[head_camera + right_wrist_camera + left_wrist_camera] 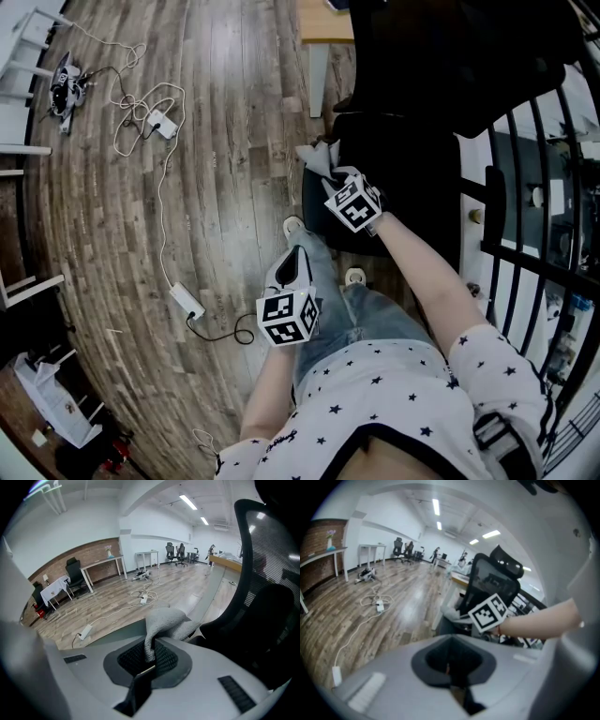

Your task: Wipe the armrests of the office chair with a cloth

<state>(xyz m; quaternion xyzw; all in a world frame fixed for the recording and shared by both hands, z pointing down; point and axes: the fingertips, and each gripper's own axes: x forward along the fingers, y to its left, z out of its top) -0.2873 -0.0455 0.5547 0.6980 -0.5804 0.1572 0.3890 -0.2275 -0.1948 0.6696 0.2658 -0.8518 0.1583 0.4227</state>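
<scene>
Right gripper (330,174), jaws clamped on cloth (165,619) at chair (403,159); left gripper (292,265), jaws closed, empty; wiping judged barely begun.

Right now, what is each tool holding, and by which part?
Right tool pinches the grey cloth by one gathered end. Left tool is shut, holding nothing.
</scene>
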